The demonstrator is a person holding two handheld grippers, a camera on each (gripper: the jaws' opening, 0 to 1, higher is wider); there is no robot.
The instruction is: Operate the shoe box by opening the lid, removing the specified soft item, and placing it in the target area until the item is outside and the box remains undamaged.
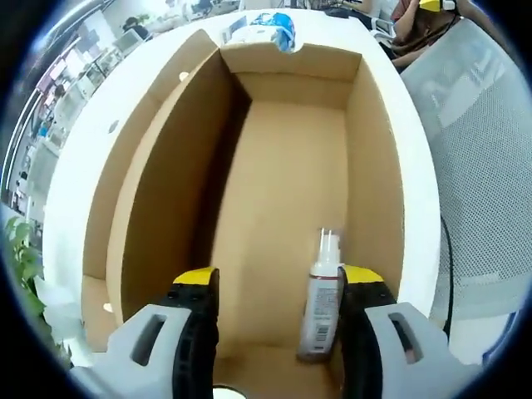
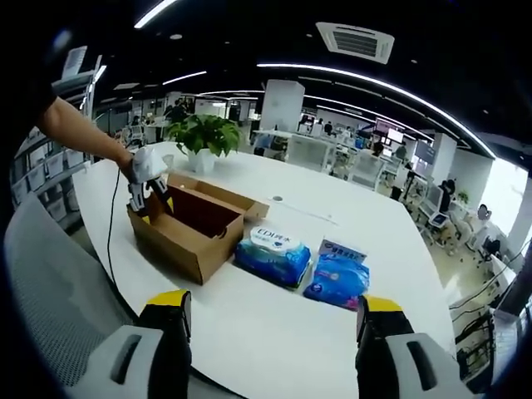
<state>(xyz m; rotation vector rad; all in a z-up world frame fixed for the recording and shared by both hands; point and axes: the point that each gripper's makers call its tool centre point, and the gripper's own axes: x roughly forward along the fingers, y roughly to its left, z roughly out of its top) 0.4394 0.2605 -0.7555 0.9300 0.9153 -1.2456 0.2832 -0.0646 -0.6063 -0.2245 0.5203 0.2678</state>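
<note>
Inside the open cardboard shoe box [image 1: 283, 191], as seen in the left gripper view, the left gripper [image 1: 278, 287] is positioned over the box floor with its yellow-tipped jaws spread wide and nothing between them. A small spray bottle [image 1: 322, 299] with a white nozzle and a printed label lies on the box floor, just beside the inner face of the jaw at the right of that view and close to the box wall on that side; actual contact with the jaw cannot be confirmed. The box lid flap [image 1: 154, 166] stands folded outward along the left of the view. Beyond the far box wall, a blue-and-white wet wipes pack [image 1: 274, 29] rests on the white table [image 1: 416, 166].

In the right gripper view, the right gripper [image 2: 274, 320] hovers above the near part of the white table [image 2: 274, 332], well apart from the box, jaws wide and empty. The shoe box [image 2: 195, 224] sits on the table with its lid open. The left gripper [image 2: 148, 187], held by a person's hand [image 2: 125, 162], is lowered into the far end of the box. Just beside the box lies the wet wipes pack [image 2: 273, 253], and next to it a second blue soft pack [image 2: 337, 278]. A potted plant [image 2: 204, 137] stands farther back on the table.
</note>
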